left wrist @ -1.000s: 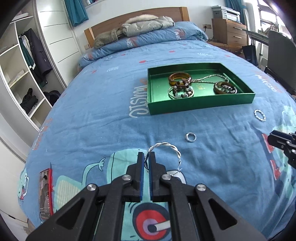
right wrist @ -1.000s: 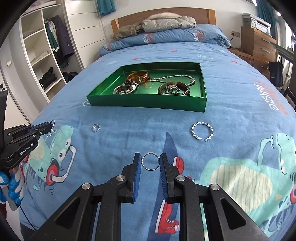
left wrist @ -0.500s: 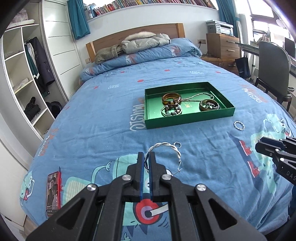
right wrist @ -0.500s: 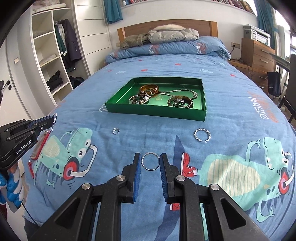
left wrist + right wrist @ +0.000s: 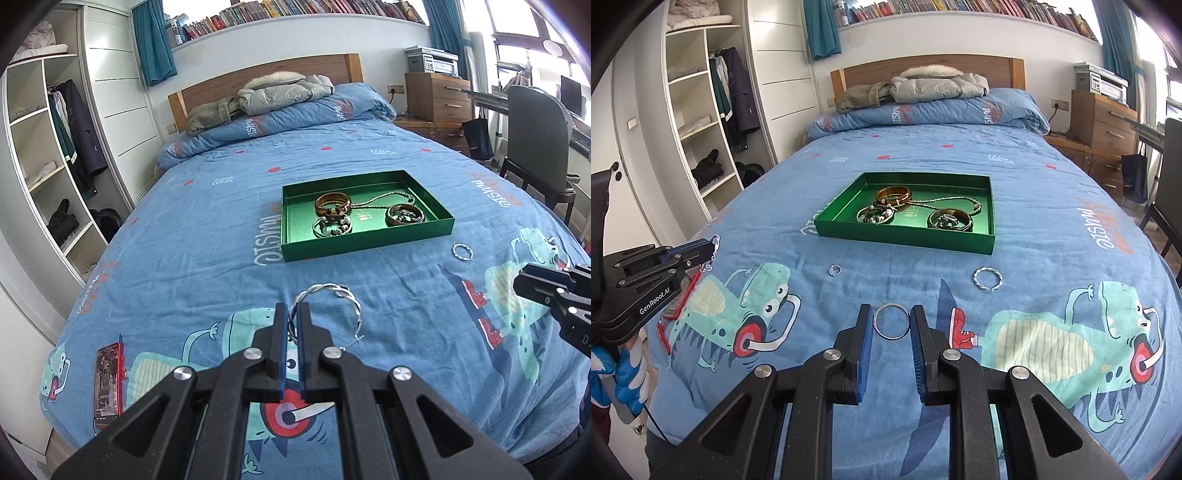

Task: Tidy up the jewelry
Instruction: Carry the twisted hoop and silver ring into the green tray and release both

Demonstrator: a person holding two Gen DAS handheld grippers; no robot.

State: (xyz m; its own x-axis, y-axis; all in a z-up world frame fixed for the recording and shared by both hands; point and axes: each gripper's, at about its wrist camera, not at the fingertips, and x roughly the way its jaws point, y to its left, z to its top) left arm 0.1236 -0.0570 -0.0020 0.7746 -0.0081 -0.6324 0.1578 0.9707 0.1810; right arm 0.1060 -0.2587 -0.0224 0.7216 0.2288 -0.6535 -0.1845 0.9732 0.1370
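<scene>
left gripper [image 5: 292,316] pinching twisted bangle [image 5: 328,308] above bedspread [image 5: 207,266] | right gripper [image 5: 891,320] clamping plain ring [image 5: 891,320] above bedspread | green tray [image 5: 960,242] lying ahead, holding bracelets

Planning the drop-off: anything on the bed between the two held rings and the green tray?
Nothing blocks it. Left gripper holds the twisted hoop, right gripper the plain ring. Only a small ring and a twisted ring lie flat before the green tray.
</scene>
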